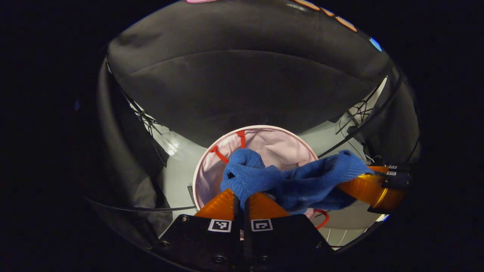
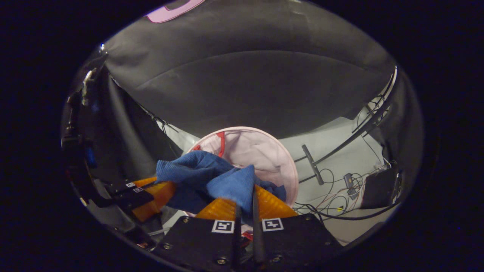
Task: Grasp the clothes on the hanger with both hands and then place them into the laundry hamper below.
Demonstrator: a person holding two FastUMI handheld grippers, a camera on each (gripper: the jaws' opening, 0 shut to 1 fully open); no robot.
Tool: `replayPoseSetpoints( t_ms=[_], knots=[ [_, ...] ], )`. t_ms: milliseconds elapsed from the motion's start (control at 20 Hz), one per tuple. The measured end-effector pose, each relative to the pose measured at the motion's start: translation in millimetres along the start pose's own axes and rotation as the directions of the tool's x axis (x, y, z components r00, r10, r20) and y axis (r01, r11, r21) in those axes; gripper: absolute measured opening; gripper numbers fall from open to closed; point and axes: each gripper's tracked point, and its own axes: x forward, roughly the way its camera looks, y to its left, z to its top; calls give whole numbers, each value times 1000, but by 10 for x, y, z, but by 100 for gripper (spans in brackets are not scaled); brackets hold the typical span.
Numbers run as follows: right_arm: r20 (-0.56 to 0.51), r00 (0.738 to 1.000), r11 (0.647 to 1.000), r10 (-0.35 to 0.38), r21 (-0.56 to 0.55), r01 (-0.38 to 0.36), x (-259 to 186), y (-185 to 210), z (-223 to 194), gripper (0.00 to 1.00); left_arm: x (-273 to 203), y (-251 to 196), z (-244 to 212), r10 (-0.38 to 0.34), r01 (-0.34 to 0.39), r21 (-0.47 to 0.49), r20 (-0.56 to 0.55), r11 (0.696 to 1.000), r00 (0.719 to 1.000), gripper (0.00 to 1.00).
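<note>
With both tools over the hamper, the blue knit garment (image 1: 287,181) hangs stretched between them, above the open mouth of the pink laundry hamper (image 1: 281,145) on the floor. Left tool (image 1: 241,200): fingers together, clamped on one bunched end of the fabric. Right tool (image 2: 245,204): fingers pinched on the other end, cloth running down between them. Left gripper view has the right tool at the garment's far edge. Hamper has red handles (image 1: 219,154); cables (image 2: 332,189) lie on the floor beside it
</note>
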Motion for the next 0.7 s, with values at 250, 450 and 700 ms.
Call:
replayPoseSetpoints(
  t_ms=[250, 450, 700],
  knots=[
    [58, 998, 1000, 15, 4, -16, -332, 35, 32, 21, -267, 70, -25, -2, 3, -47, 17, 999, 1000, 16],
    [113, 993, 1000, 16, 5, -17, -784, 166, -63, 33, -610, 53, -102, -1, 2, -49, 33, 999, 999, 65],
    [194, 981, 1000, 0, 20, -4, -1536, 257, -209, 67, -1257, 205, -201, 40, -36, -32, 129, 999, 991, 88]
  ],
)
